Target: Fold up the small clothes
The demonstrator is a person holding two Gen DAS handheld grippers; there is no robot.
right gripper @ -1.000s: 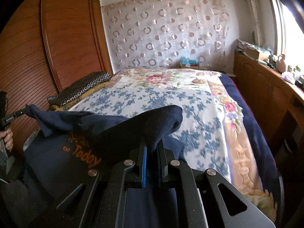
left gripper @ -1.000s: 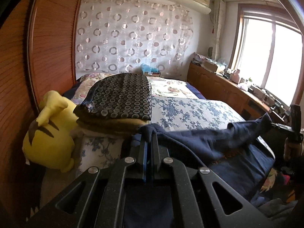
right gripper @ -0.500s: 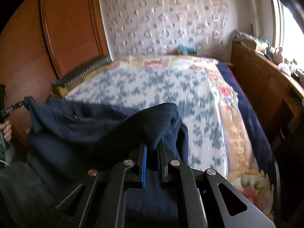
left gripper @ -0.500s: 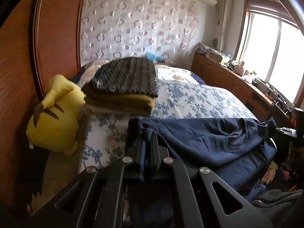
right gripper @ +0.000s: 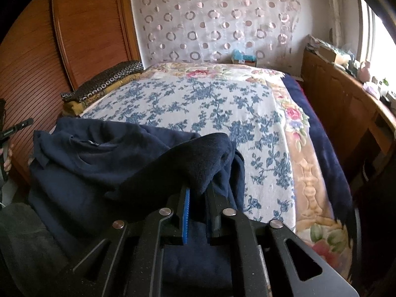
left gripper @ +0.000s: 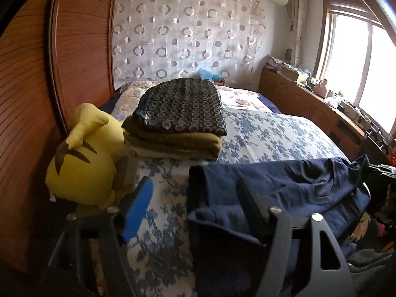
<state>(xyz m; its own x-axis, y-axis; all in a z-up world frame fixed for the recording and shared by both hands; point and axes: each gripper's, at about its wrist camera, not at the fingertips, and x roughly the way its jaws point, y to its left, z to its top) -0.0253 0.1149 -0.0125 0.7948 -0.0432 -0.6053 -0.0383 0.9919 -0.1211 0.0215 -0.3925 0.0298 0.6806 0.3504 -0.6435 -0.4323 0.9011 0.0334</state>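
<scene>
A navy blue garment [left gripper: 284, 190] lies across the near edge of the flowered bed [left gripper: 272, 136]. My left gripper [left gripper: 195, 193] is open, with its jaws wide apart. The garment's left corner lies loose between them, over the bedspread. My right gripper [right gripper: 198, 198] is shut on the garment's other corner [right gripper: 198, 163], which bunches up above the jaws. The rest of the garment [right gripper: 99, 153] spreads out to the left in the right wrist view.
A stack of folded blankets [left gripper: 180, 116] with a black ring-patterned top sits at the bed's left side. A yellow plush toy [left gripper: 81, 158] lies against the wooden wardrobe [left gripper: 29, 86]. A wooden cabinet [right gripper: 346, 113] runs along the right under the window.
My left gripper has opened and let go of the garment corner, which now lies on the bed. Both grippers have lowered the garment toward the bed. The right gripper still holds its corner.
</scene>
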